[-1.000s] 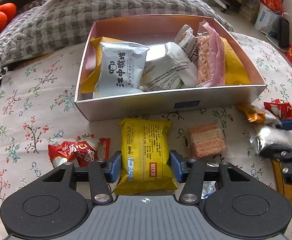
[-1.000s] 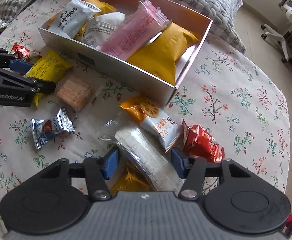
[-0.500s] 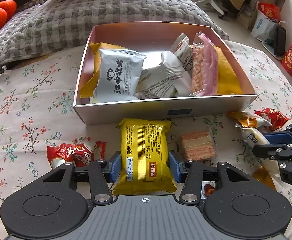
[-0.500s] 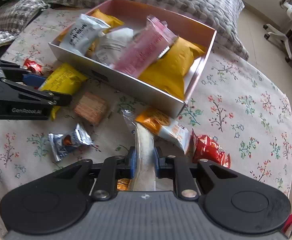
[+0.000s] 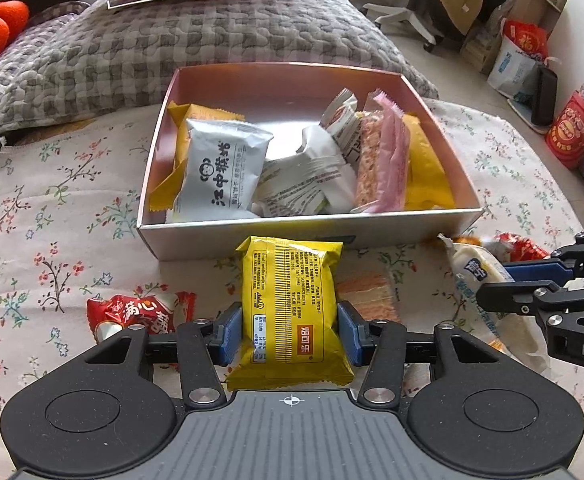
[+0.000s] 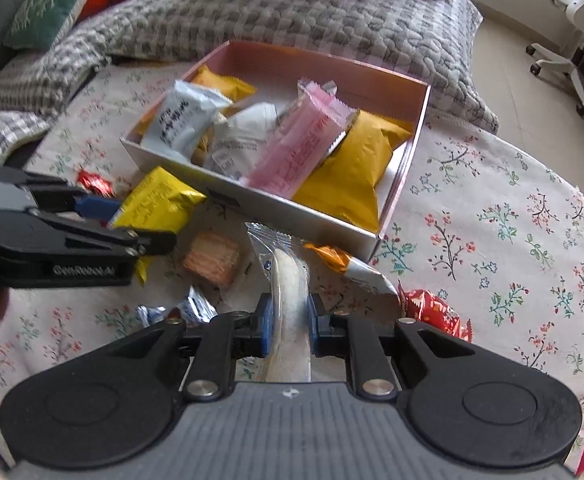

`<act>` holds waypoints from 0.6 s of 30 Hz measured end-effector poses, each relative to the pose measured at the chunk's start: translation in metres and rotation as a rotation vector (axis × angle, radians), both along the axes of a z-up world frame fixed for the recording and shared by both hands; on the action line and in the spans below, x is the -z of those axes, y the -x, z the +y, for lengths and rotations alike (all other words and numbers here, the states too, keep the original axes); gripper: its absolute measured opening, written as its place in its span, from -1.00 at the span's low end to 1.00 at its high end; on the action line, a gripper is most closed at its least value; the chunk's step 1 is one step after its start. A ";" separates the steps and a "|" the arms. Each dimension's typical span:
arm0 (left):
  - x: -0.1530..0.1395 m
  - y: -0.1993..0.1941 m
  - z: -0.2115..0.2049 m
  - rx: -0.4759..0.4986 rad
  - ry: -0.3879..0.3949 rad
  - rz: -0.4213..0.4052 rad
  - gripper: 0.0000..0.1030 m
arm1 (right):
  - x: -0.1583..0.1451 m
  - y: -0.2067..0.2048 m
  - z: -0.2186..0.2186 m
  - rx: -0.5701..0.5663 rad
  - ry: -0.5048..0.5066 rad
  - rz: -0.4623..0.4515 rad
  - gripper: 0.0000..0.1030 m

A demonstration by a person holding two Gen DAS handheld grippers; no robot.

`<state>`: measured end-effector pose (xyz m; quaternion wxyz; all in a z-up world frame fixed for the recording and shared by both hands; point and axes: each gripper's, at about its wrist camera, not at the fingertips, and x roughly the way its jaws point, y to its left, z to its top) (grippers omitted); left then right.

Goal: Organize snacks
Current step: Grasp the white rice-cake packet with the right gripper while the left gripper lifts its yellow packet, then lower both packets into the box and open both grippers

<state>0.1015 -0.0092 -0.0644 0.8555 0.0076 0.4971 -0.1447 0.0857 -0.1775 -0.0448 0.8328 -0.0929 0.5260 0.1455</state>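
Left gripper (image 5: 290, 332) clamped across a yellow snack packet (image 5: 290, 304), blue pads pressed to both long edges, packet's far end just short of the near wall of the pink-lined box (image 5: 252, 236) on the floral cloth (image 5: 52, 200). Right gripper (image 6: 290, 320) pinched tight on a clear-wrapped pale bar (image 6: 288, 280), its sealed end pointing toward the box's near corner. Loose on the cloth: wafer block (image 6: 212, 258), red wrapper (image 5: 136, 312), orange-and-white packet (image 6: 352, 268); box holds grey, white, pink and orange packs.
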 end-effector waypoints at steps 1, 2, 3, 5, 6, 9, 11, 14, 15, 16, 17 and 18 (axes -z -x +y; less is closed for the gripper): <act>-0.002 0.000 0.001 0.001 0.009 -0.003 -0.08 | -0.002 0.000 0.000 0.003 -0.009 -0.004 -0.70; -0.004 0.001 0.001 0.002 0.018 -0.007 -0.08 | -0.003 0.000 0.000 0.006 -0.019 -0.007 -0.70; -0.006 0.001 0.002 0.002 0.025 -0.010 -0.08 | -0.005 0.000 -0.001 0.010 -0.031 -0.011 -0.70; -0.010 0.001 0.004 0.000 0.039 -0.016 -0.08 | -0.008 -0.001 -0.003 0.019 -0.052 -0.015 -0.70; -0.011 0.001 0.005 -0.003 0.045 -0.019 -0.08 | -0.009 -0.001 -0.005 0.028 -0.063 -0.020 -0.70; -0.016 0.000 0.008 -0.017 0.067 -0.033 -0.08 | -0.015 -0.002 -0.010 0.058 -0.096 -0.036 -0.70; -0.019 -0.001 0.009 -0.025 0.085 -0.045 -0.08 | -0.018 -0.004 -0.013 0.082 -0.124 -0.045 -0.70; -0.021 -0.003 0.010 -0.033 0.126 -0.055 -0.08 | -0.021 -0.008 -0.017 0.119 -0.165 -0.057 -0.70; -0.021 -0.004 0.010 -0.038 0.138 -0.057 -0.08 | -0.022 -0.010 -0.019 0.141 -0.185 -0.063 -0.70; -0.021 -0.006 0.011 -0.045 0.147 -0.060 -0.08 | -0.023 -0.012 -0.022 0.161 -0.205 -0.066 -0.70; -0.022 -0.008 0.012 -0.055 0.159 -0.065 -0.08 | -0.024 -0.013 -0.024 0.179 -0.226 -0.070 -0.70; -0.023 -0.011 0.014 -0.066 0.176 -0.071 -0.08 | -0.024 -0.015 -0.028 0.204 -0.252 -0.073 -0.70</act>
